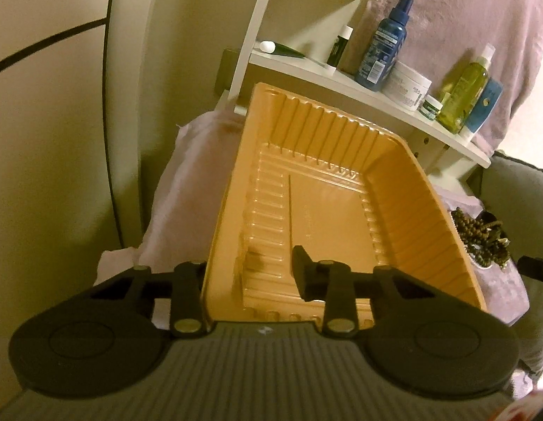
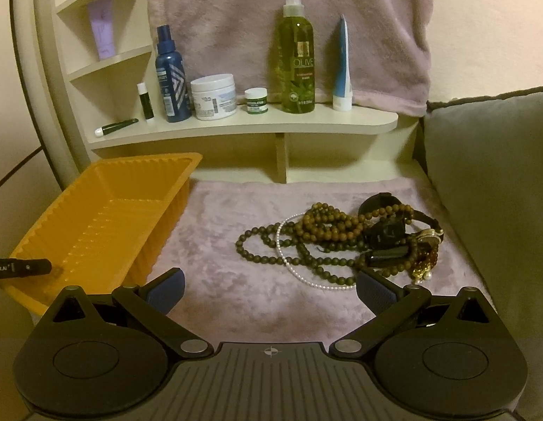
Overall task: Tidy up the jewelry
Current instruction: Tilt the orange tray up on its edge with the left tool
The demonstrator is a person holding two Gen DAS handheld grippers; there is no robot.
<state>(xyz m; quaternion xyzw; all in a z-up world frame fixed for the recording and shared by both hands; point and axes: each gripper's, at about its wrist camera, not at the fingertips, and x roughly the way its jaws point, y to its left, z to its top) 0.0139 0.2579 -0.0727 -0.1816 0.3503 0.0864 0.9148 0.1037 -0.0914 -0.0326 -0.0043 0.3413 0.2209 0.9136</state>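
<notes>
Left gripper (image 1: 250, 273) clamping orange tray (image 1: 327, 210) (tilted)

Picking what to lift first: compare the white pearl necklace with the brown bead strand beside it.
The white pearl necklace has tiny pale beads; the brown bead strand has much larger dark wooden-looking ones. The necklace lies as one thin open loop, while the strand is bunched in several coils. The strand crosses over the necklace, so part of the necklace is covered. Both lie tangled together on the pink cloth, outside the orange tray.
</notes>
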